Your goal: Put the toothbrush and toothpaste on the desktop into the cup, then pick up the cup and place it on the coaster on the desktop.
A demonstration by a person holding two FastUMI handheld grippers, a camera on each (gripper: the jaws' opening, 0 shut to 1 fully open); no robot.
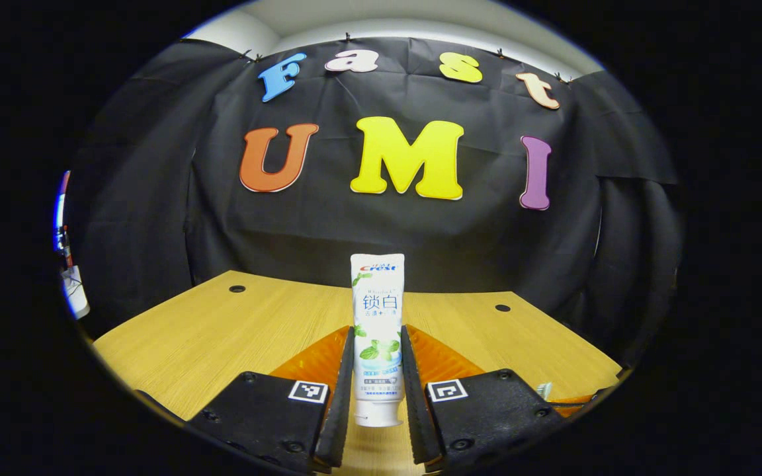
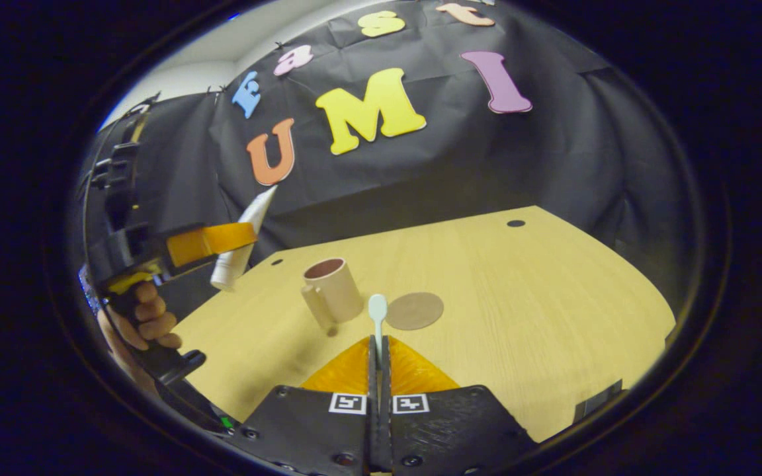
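In the left gripper view, a white toothpaste tube (image 1: 377, 330) stands cap-down, held upright above the wooden desktop (image 1: 222, 337) by my left gripper (image 1: 377, 377), shut on its lower half. In the right gripper view, my right gripper (image 2: 378, 357) is shut on the handle of a pale toothbrush (image 2: 377, 316), whose end sticks out ahead. Beyond it on the desktop (image 2: 520, 311) stand a beige cup (image 2: 332, 289) with its handle toward me and a round brown coaster (image 2: 415, 311) just to its right. The left gripper (image 2: 222, 241) with the toothpaste (image 2: 242, 241) hovers left of the cup.
A hand (image 2: 146, 324) holds the left gripper's grip at the left side of the right gripper view. Small dark holes (image 2: 516, 223) mark the desktop's far corners. Black cloth walls close off the back and sides of the desk.
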